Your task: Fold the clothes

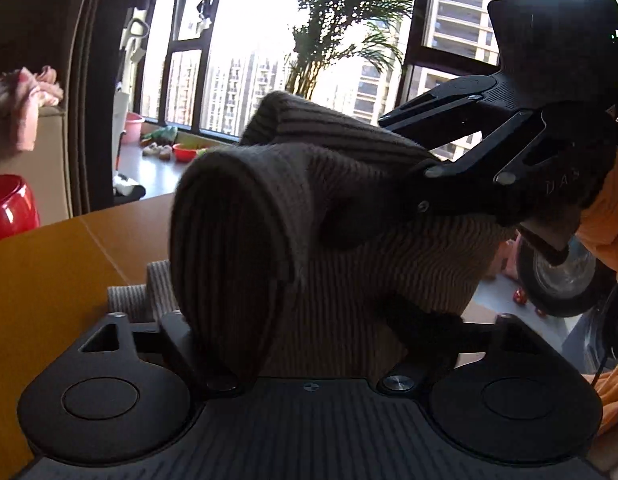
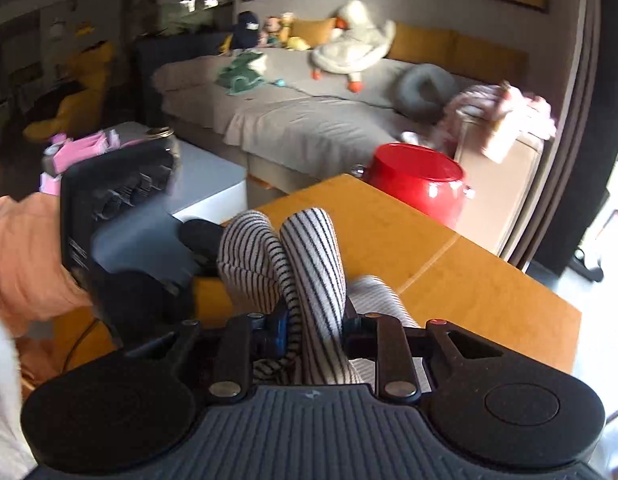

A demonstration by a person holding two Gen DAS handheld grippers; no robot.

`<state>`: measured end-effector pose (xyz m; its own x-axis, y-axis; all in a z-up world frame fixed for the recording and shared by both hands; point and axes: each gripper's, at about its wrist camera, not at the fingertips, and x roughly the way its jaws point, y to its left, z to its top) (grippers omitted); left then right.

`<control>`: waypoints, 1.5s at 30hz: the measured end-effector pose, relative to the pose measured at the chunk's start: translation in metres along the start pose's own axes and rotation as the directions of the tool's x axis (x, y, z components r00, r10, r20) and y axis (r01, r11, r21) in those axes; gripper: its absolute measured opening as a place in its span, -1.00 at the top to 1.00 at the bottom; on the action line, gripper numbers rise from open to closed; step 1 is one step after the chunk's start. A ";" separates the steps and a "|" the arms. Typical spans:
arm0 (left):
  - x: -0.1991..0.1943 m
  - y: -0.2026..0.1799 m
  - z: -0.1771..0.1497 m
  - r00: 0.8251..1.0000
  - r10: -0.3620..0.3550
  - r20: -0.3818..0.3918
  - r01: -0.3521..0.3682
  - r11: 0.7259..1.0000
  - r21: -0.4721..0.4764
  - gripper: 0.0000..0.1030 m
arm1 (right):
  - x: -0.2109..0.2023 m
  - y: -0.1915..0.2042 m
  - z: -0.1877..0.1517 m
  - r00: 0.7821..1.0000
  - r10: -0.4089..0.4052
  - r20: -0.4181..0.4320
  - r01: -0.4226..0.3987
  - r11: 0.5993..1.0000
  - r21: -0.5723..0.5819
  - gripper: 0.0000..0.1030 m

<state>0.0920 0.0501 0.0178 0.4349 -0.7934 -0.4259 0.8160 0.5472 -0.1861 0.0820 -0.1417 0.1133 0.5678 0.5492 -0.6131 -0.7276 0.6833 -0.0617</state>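
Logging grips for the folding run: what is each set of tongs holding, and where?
Both grip the striped garment: the right tongs pinch a bunched fold of it; the left tongs have fabric between them, but the grip point is hidden.

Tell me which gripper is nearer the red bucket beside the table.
Left, as a judgement. The red bucket stands off the table's far corner. The left gripper and the right gripper both hold the striped garment over the table; the left's fingers reach farther toward that corner.
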 end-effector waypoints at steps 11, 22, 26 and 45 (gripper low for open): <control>-0.004 0.057 -0.007 0.999 0.010 0.031 0.001 0.933 -0.359 0.36 | -0.066 -0.029 -0.046 0.934 -0.276 0.226 0.230 0.950 0.211 -0.54; 0.006 0.077 -0.021 1.000 -0.004 0.010 0.008 0.880 -0.476 0.36 | -0.003 -0.061 -0.127 0.960 -0.170 0.222 0.020 0.833 0.553 -0.11; 0.000 0.076 -0.029 1.000 -0.030 -0.005 0.023 0.858 -0.513 0.42 | 0.003 -0.058 -0.128 0.958 -0.121 0.259 -0.060 0.801 0.596 0.28; -0.062 0.120 -0.033 0.971 0.238 -0.029 -0.214 0.808 -0.549 0.22 | 0.079 -0.094 -0.118 0.983 -0.060 0.173 -0.078 0.715 0.695 0.11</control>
<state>0.1500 0.1739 -0.0068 0.6053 -0.6328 -0.4830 0.3577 0.7582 -0.5451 0.1493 -0.2192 -0.0224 0.6684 0.5820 -0.4632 -0.2973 0.7798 0.5509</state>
